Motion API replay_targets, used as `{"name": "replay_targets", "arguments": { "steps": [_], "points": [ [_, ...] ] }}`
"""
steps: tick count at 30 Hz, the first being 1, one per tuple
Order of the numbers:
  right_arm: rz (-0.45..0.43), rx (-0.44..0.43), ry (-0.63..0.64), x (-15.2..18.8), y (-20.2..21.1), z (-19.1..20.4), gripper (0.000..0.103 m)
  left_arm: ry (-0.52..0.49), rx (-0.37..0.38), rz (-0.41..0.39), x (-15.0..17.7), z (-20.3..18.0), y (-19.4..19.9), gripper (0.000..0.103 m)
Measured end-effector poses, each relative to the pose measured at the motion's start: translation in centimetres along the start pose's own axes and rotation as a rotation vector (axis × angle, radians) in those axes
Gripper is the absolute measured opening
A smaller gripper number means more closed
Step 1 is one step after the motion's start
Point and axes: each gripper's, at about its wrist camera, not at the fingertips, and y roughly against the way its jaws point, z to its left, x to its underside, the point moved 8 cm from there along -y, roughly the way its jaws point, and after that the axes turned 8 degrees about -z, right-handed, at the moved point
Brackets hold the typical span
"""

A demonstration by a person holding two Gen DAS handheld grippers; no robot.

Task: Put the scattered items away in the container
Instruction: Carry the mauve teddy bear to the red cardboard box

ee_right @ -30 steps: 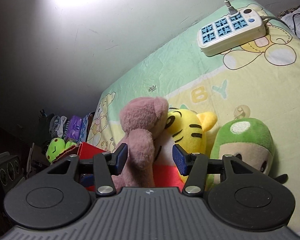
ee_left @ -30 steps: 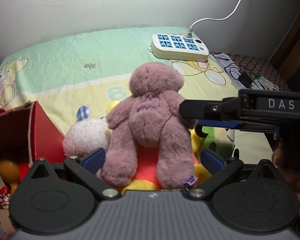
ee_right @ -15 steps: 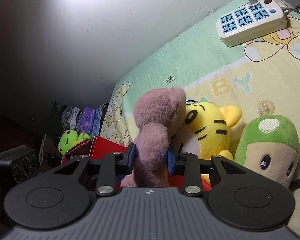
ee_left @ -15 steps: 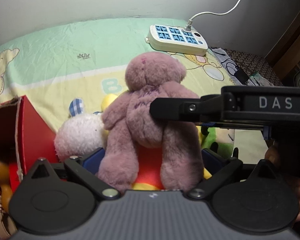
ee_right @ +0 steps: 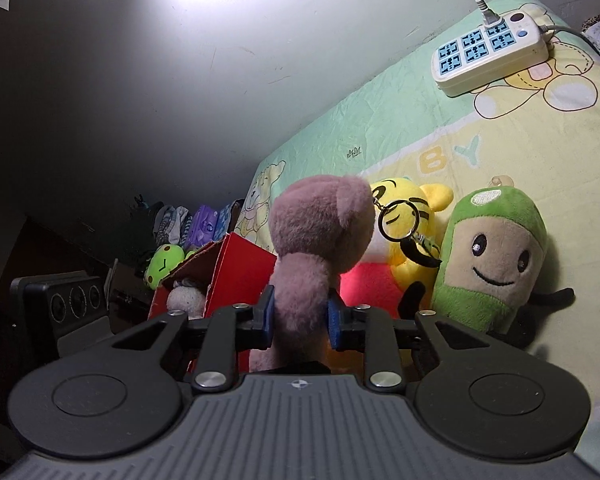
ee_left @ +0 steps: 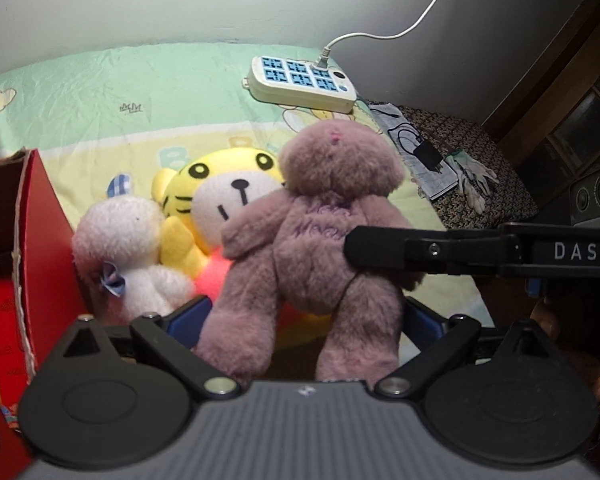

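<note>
Right gripper (ee_right: pixel 300 316) clamped on pink teddy bear (ee_left: pixel 320 240); red box (ee_left: pixel 32 248) lies left. Left gripper (ee_left: pixel 304 320) jaws closing, straddling the legs, not gripping.

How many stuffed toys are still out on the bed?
4. The pink bear is pinched in the right gripper; the yellow tiger lies behind it, the white bunny sits beside the red box, the green plush lies rightmost. More may hide in the box.
</note>
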Motion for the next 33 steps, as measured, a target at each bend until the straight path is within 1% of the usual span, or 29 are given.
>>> {"name": "replay_targets", "arguments": {
  "steps": [1, 2, 5, 8, 15, 18, 23, 25, 28, 33],
  "points": [
    [-0.002, -0.003, 0.009, 0.1, 0.3, 0.3, 0.024, -0.005, 0.014, -0.004, 0.1, -0.6, 0.4, 0.09],
    [-0.004, -0.006, 0.024, 0.2, 0.5, 0.7, 0.024, -0.01, 0.022, -0.012, 0.1, -1.3, 0.8, 0.09],
    [-0.032, -0.02, 0.073, 0.3, 1.3, 2.1, 0.023, -0.031, 0.012, -0.049, 0.3, -2.2, 2.1, 0.09],
    [-0.044, -0.032, 0.077, 0.4, 1.2, 2.9, 0.022, -0.009, 0.011, -0.08, 0.5, -2.0, 3.7, 0.089],
    [-0.037, -0.129, 0.128, 1.0, 0.2, 7.1, 0.022, 0.023, -0.035, -0.178, 0.3, -0.6, 8.8, 0.089],
    [-0.028, -0.168, 0.152, 1.5, -1.2, 9.5, 0.022, 0.037, -0.065, -0.221, 0.2, 0.8, 11.3, 0.09],
    [-0.028, -0.201, 0.204, 2.9, -3.9, 13.8, 0.022, 0.054, -0.096, -0.266, 0.2, 3.9, 15.1, 0.09],
    [-0.027, -0.206, 0.211, 3.6, -5.1, 15.2, 0.022, 0.05, -0.114, -0.273, 0.2, 5.3, 16.4, 0.09],
    [-0.021, -0.208, 0.219, 4.7, -7.3, 16.8, 0.022, 0.064, -0.121, -0.278, 0.5, 7.8, 18.2, 0.09],
    [-0.013, -0.188, 0.221, 6.7, -10.9, 18.5, 0.022, 0.069, -0.138, -0.265, 1.1, 11.9, 19.6, 0.09]
  ]
}}
